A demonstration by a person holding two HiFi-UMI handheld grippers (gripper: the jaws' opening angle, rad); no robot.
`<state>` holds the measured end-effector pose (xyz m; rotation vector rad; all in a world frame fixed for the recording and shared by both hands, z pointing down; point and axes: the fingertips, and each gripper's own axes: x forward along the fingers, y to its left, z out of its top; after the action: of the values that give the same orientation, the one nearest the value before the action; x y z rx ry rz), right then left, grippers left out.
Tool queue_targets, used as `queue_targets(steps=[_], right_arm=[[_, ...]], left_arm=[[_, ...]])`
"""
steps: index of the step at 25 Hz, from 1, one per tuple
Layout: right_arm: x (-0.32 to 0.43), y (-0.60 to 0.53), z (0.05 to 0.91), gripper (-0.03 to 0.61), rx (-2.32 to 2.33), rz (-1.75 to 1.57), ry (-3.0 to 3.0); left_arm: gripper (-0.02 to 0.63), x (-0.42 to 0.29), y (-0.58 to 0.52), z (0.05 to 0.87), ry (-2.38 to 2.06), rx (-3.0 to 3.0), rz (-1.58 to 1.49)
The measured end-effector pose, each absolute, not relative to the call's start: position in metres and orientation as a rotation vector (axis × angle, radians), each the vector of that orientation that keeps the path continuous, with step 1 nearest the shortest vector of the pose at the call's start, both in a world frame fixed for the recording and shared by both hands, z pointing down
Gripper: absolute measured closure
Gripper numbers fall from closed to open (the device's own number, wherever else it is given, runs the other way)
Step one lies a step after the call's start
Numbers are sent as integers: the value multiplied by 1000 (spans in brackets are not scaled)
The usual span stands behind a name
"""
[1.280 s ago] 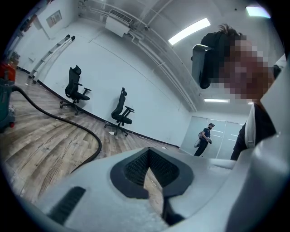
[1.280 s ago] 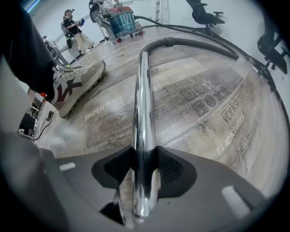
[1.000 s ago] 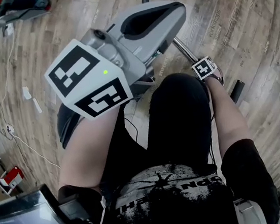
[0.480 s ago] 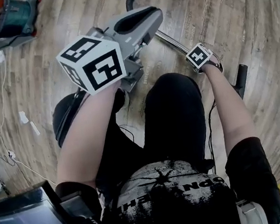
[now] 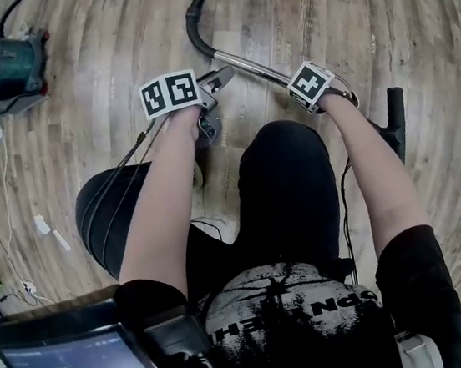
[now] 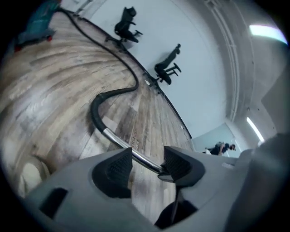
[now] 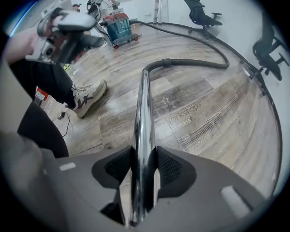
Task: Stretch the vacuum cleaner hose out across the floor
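While the person stands on a wooden floor, the head view shows the black hose curling away from its chrome tube. Left gripper view: the left claw, jaws just opening wide, straddles the tube, possibly brushing one pad. Right gripper view: the right claw pinches the tube.

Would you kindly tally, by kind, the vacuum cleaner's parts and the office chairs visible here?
Vacuum cleaner body: 1
Black hose: 1
Chrome tube: 1
Office chairs: 2
Total: 5
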<state>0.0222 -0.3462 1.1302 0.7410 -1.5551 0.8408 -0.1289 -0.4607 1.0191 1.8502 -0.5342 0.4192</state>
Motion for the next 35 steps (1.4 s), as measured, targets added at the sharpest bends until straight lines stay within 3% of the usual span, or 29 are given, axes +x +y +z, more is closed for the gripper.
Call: queue_targets(steps=[8,16,23,35], right_arm=[[23,-356,1090,403,737,744,-1543],[7,-341,1070,403,711,807,-1569],[4,-364,1041,405,760,617,-1628],[20,-383,1045,412,795,383,-1513]], left_arm=[[328,-84,-450,1104,-594,1570,58],[328,-20,-460,1125,-509,1371,-232],[499,-11,-488,1068,-355,1214,-605],[503,-12,-502,1006,-338,1355,-655]])
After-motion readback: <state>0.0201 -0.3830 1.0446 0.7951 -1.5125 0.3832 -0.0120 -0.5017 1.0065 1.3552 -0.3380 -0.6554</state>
